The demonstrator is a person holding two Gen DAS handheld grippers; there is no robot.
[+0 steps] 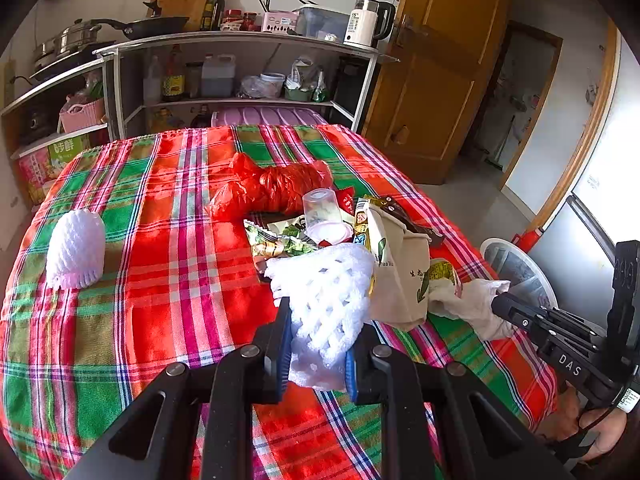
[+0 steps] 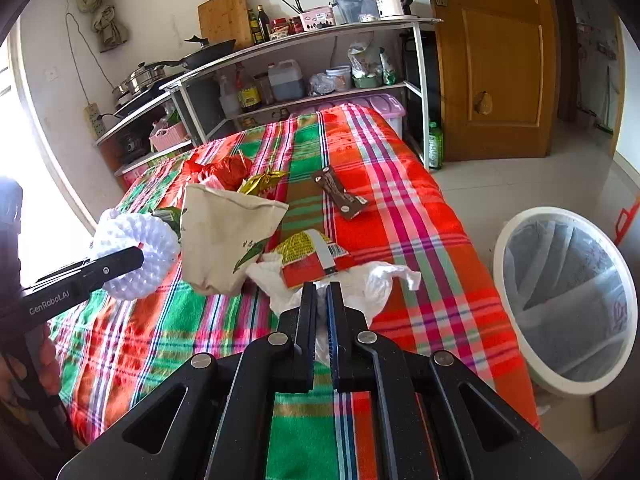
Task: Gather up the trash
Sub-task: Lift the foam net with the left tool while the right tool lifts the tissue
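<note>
My left gripper (image 1: 318, 320) is shut on a white foam fruit net (image 1: 332, 292), also seen in the right wrist view (image 2: 140, 256), held just above the plaid table. My right gripper (image 2: 321, 292) is shut on a crumpled white tissue (image 2: 360, 280), which shows in the left wrist view (image 1: 476, 304) too. A beige paper bag (image 2: 224, 236), a yellow-red snack wrapper (image 2: 312, 256), a brown wrapper (image 2: 340, 194), a red plastic bag (image 1: 276, 188), a clear plastic cup (image 1: 324, 216) and a second foam net (image 1: 76, 248) lie on the table.
A white bin (image 2: 568, 300) with a grey liner stands on the floor right of the table (image 2: 400, 200). Metal shelves (image 1: 240, 80) with kitchenware stand behind the table. A wooden door (image 2: 492, 60) is at the back right.
</note>
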